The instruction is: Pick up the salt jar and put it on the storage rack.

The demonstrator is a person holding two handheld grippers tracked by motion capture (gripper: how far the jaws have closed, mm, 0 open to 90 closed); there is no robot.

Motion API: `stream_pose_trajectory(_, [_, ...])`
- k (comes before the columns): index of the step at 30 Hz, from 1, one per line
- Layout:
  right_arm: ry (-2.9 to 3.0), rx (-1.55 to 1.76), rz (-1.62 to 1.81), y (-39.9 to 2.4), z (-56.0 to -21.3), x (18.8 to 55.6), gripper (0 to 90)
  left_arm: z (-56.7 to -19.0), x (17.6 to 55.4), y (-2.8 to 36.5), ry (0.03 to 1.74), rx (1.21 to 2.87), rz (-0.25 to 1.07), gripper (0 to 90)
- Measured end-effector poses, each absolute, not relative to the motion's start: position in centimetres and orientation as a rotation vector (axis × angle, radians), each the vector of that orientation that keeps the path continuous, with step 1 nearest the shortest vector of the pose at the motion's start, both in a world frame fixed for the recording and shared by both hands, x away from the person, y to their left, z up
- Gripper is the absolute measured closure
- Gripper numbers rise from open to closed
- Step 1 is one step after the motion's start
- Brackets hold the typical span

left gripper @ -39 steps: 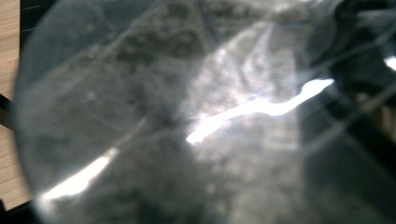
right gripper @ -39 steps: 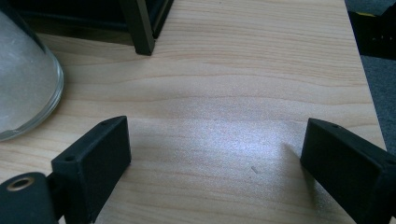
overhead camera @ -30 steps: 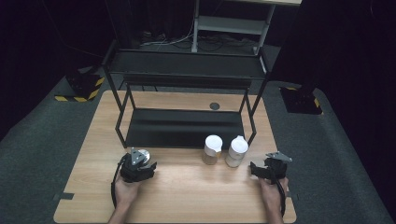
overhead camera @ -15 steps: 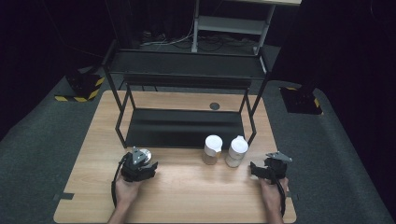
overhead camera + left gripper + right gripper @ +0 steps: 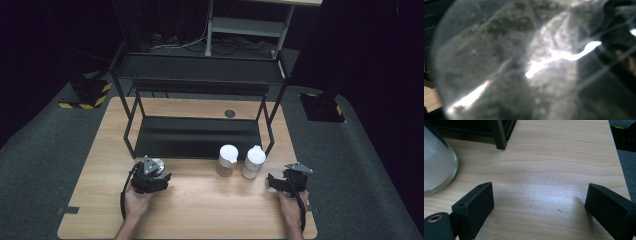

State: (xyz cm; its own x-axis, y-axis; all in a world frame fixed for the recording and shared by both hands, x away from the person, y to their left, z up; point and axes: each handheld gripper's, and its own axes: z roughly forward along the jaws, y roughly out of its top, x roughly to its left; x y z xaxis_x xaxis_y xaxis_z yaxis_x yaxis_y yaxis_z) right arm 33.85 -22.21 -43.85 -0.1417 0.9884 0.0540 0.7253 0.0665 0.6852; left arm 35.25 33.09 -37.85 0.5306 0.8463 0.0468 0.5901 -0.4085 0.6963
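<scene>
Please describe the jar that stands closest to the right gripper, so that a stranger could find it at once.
On the wooden table stands a black rack; just before its front right leg, two white-lidded jars stand side by side. It is the right jar. Its contents look pale white, while the left jar holds something brownish.

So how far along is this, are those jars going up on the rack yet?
Early, by the look of it. Nothing stands on the black rack. In hand: the left claw is shut on a glass jar. Left: two white-lidded jars wait on the table, and the right claw rests open beside them.
</scene>
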Motion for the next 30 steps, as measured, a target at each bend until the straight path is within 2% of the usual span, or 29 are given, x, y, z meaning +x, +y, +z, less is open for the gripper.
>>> stream_pose_trajectory(30, [1.920, 1.701, 0.816, -22.2, -43.9, 33.8, 7.7, -36.3, 37.1, 32.7, 1.124, 2.163, 0.495, 31.0])
